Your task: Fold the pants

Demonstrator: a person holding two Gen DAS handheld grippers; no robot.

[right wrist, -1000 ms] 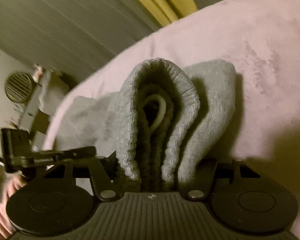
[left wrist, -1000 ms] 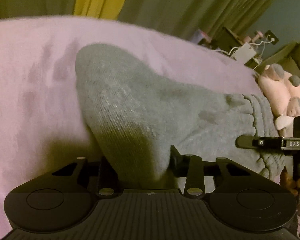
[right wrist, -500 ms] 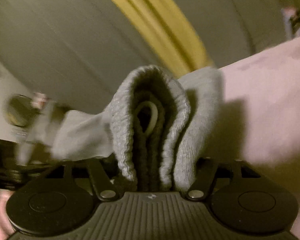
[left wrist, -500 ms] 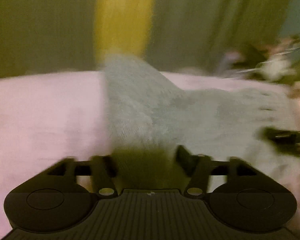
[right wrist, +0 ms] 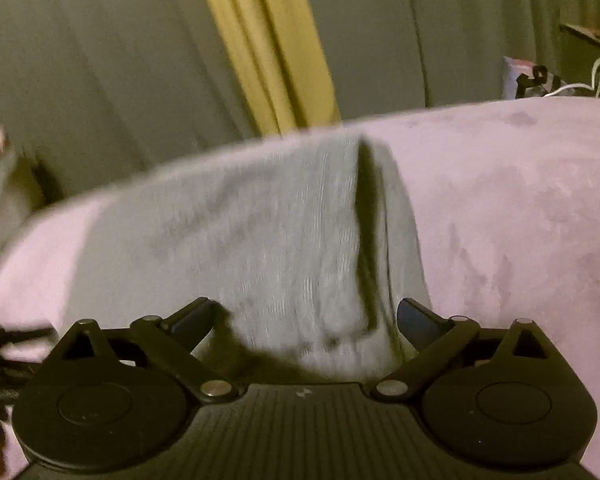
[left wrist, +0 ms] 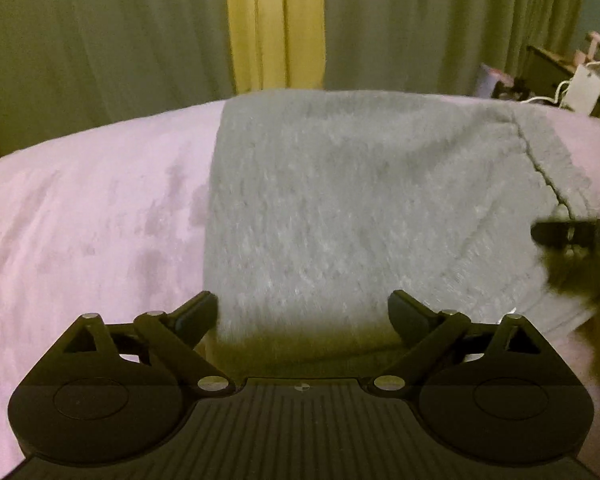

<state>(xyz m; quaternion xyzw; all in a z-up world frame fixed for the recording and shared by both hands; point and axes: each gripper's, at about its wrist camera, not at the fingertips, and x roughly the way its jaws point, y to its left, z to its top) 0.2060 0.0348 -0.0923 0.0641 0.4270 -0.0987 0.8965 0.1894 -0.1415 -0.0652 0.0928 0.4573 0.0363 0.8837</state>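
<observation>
The grey knit pants (left wrist: 360, 216) lie spread flat on the pink blanket (left wrist: 80, 232). My left gripper (left wrist: 302, 300) hovers at their near edge with its jaws opening wide. Cloth lies between the fingers, but the pads are clear of it. In the right wrist view the pants (right wrist: 260, 248) show a dark fold crease running away from me. My right gripper (right wrist: 307, 308) is over that end, its jaws opening too, with cloth between them and no pad pressing. The right gripper's tip (left wrist: 572, 232) shows blurred at the left wrist view's right edge.
Olive curtains (left wrist: 100, 48) with a yellow strip (left wrist: 276, 24) hang behind the blanket's far edge. A cluttered shelf with cables and a white box (left wrist: 584, 88) stands at the back right. Bare pink blanket (right wrist: 520, 220) lies to the right of the pants.
Both grippers held bunched grey cloth a second ago. Their jaws have since spread wide and let go, and the pants now lie flat on the blanket. Both views have swung toward the curtains.
</observation>
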